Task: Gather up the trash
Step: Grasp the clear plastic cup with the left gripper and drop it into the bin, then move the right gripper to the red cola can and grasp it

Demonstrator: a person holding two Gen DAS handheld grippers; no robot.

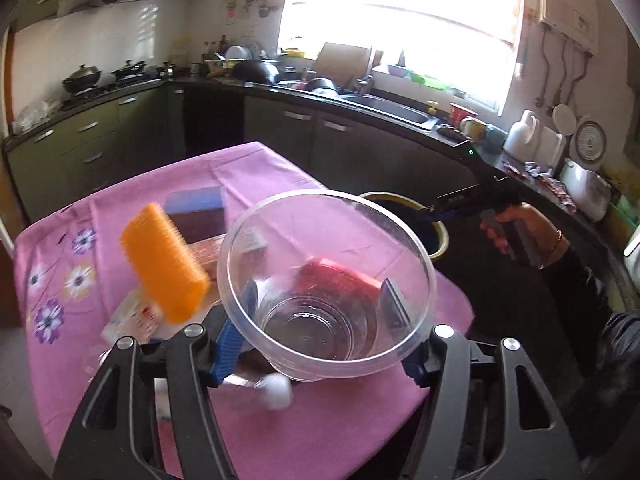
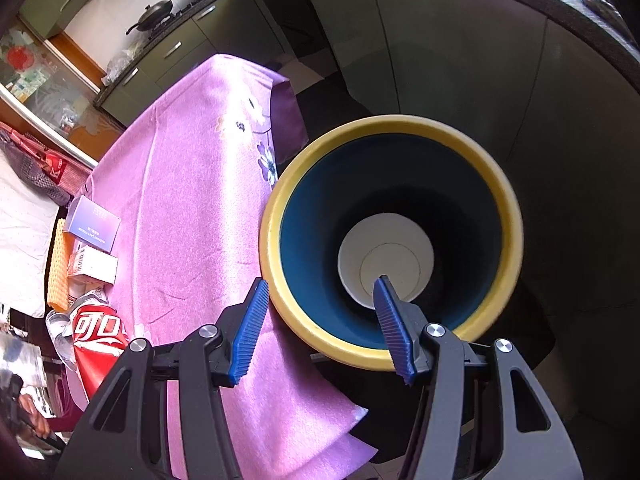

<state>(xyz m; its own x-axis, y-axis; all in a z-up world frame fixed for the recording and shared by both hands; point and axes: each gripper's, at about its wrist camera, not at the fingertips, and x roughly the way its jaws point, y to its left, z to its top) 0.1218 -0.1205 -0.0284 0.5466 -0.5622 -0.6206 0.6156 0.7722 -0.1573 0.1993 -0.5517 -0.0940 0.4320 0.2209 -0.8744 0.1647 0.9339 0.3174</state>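
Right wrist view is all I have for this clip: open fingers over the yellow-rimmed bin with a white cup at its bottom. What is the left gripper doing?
Observer: The left gripper grips a clear glass bowl between its fingers, above the pink flowered tablecloth.
Operator: Anything inside that bowl?
Observer: It looks empty; the red packet only shows through the glass from behind.
Operator: And the orange thing at my left edge?
Observer: The orange bristly block sits just left of the bowl, blurred, in front of a purple box.
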